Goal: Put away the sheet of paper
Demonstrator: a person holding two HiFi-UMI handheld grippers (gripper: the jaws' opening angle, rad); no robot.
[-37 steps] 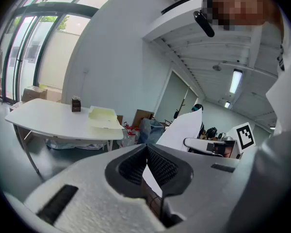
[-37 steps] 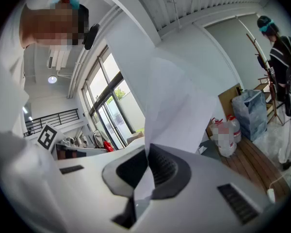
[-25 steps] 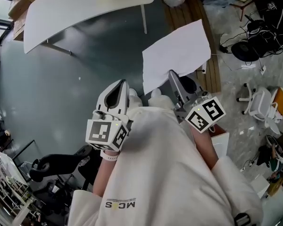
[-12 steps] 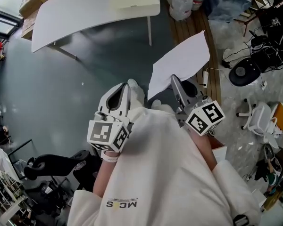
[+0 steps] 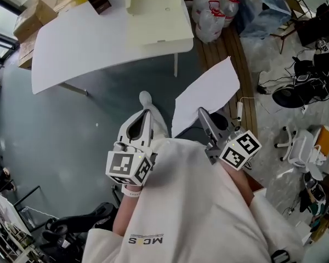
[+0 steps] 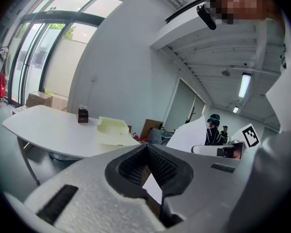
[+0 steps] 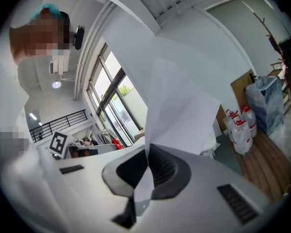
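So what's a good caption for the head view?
Right gripper shut on a sheet of paper, left gripper shut, white table ahead.

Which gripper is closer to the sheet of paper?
Right. The right gripper pinches the sheet of paper at its lower edge; the left gripper is beside it, not touching.

The head view looks steeply down from above the person onto the left claw (image 5: 146,112), the right claw (image 5: 200,113) and the floor (image 5: 71,130). Each claw view sits close behind its own jaws, facing roughly level. Head and left views share the surface (image 5: 93,43). Head and right views share the bottles (image 5: 211,15). All three show the sheet (image 5: 205,95).
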